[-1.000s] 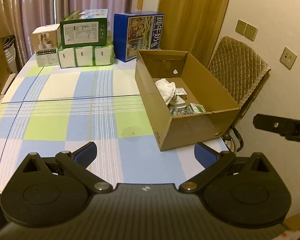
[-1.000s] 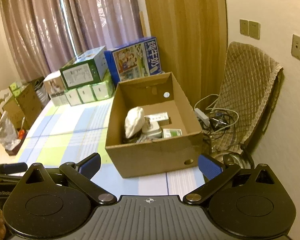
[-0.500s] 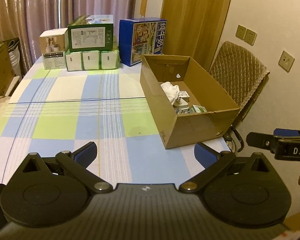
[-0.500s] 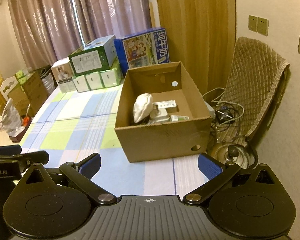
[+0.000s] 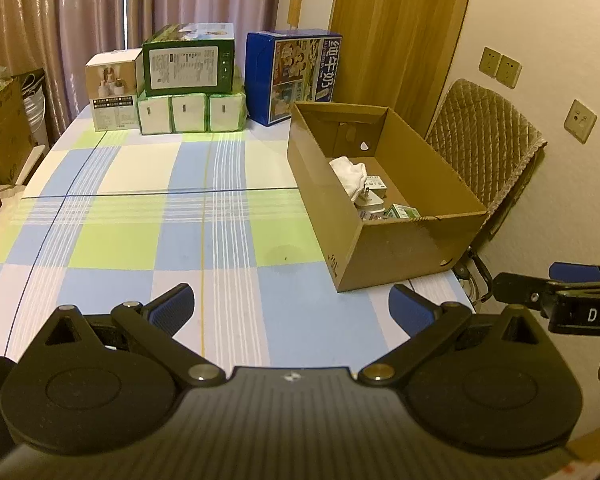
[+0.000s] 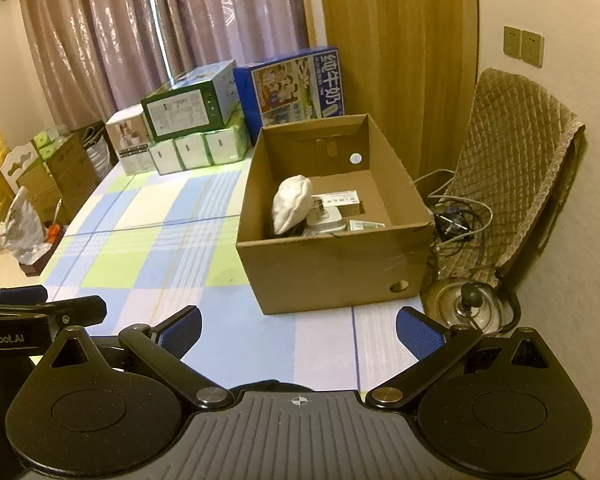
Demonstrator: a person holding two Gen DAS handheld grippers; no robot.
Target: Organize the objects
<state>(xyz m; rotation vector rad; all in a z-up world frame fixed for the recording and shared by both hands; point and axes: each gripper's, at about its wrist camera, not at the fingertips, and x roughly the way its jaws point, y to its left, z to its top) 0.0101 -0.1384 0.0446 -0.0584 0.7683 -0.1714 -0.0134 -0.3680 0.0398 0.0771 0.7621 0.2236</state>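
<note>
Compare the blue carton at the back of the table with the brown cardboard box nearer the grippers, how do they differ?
The blue carton is closed and covered in printed pictures and text; the brown cardboard box is open-topped and plain. The blue carton stands taller and narrower at the far end by the curtain; the brown box sits low and wide, nearer the table's right edge. The brown box holds a white cloth and small packages; the blue carton's contents are hidden. Both rest on the checked tablecloth.

Both wrist cameras look forward over the checked table, well back from the cardboard box (image 5: 383,196): the left view sits off its left, the right faces it squarely; both share it.
</note>
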